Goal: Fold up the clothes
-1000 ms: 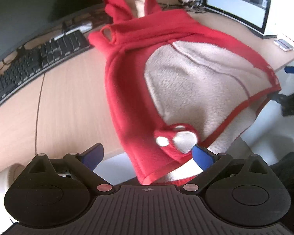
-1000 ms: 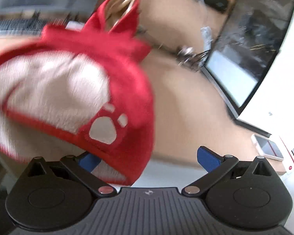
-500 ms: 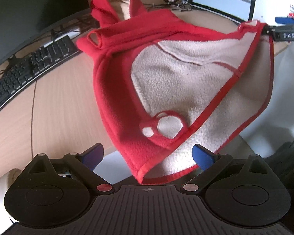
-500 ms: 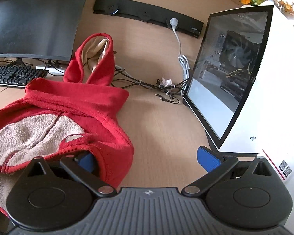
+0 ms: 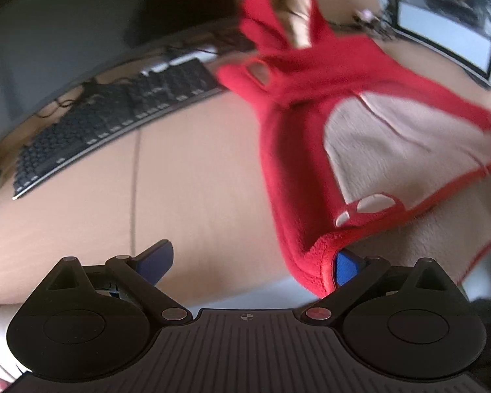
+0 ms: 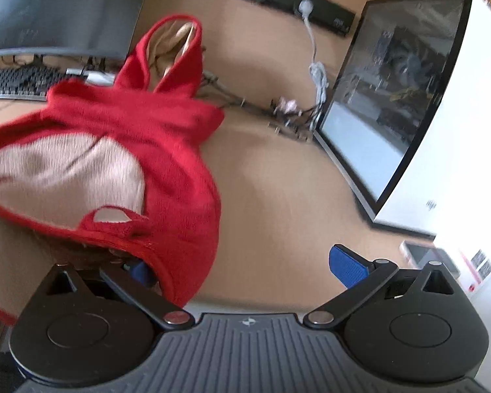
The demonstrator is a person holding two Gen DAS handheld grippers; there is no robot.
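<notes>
A small red fleece hoodie [image 5: 298, 124] with a beige belly panel and white paw patches lies on the wooden desk [image 5: 196, 180], its hem hanging off the front edge. It also shows in the right wrist view [image 6: 167, 150], hood standing up at the back. My left gripper [image 5: 250, 262] is open; the hem drapes over its right finger [image 5: 347, 267]. My right gripper [image 6: 242, 267] is open; the hem corner covers its left finger [image 6: 140, 271]. Neither gripper is closed on cloth.
A black keyboard [image 5: 108, 121] and a dark monitor [image 6: 59, 9] stand at the back left. A PC case with a glass side [image 6: 392, 98] stands on the right, with cables [image 6: 291, 108] beside it. A phone [image 6: 425, 255] lies near the right edge.
The lifted right hem corner has come down again. Both grippers have shifted and sit against the hoodie's hem; both stay open. The views are motion-blurred.
</notes>
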